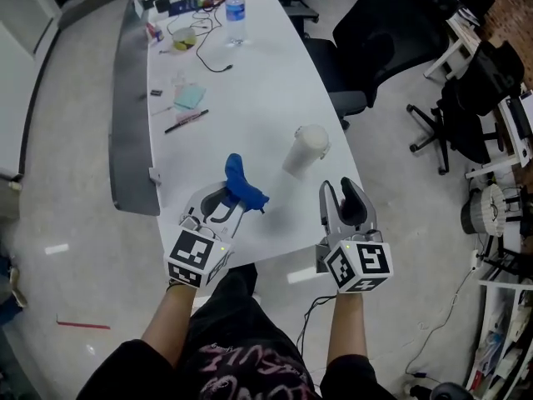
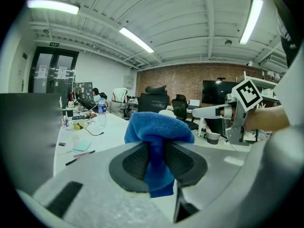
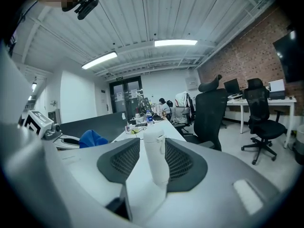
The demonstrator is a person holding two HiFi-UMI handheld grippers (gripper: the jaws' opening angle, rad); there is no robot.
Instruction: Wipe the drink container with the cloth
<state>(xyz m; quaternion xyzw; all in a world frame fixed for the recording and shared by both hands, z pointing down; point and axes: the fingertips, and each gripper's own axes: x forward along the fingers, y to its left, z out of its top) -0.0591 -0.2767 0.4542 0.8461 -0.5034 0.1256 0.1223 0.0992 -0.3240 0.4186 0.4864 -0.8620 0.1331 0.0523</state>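
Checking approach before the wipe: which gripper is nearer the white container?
Right. The right gripper sits just short of the container, jaws open, lined up on it; the left gripper, clamping the blue cloth, is farther off to its left.

This is an open-plan office. A long white counter [image 1: 250, 98] with a grey divider panel [image 1: 129, 115] along one side carries desk clutter: a water bottle [image 1: 236, 15], a pen [image 1: 186, 121] and loose cables [image 1: 212, 61]. Black swivel office chairs [image 1: 391, 23] stand beside it on a pale polished floor [image 1: 75, 223]. Strip lights [image 2: 135, 39] hang under an exposed white ceiling [image 3: 152, 18]. There is a brick wall [image 2: 190, 80], a dark monitor [image 2: 216, 91], glass double doors [image 2: 52, 72], and a person [image 3: 164, 104] seated at the far end.
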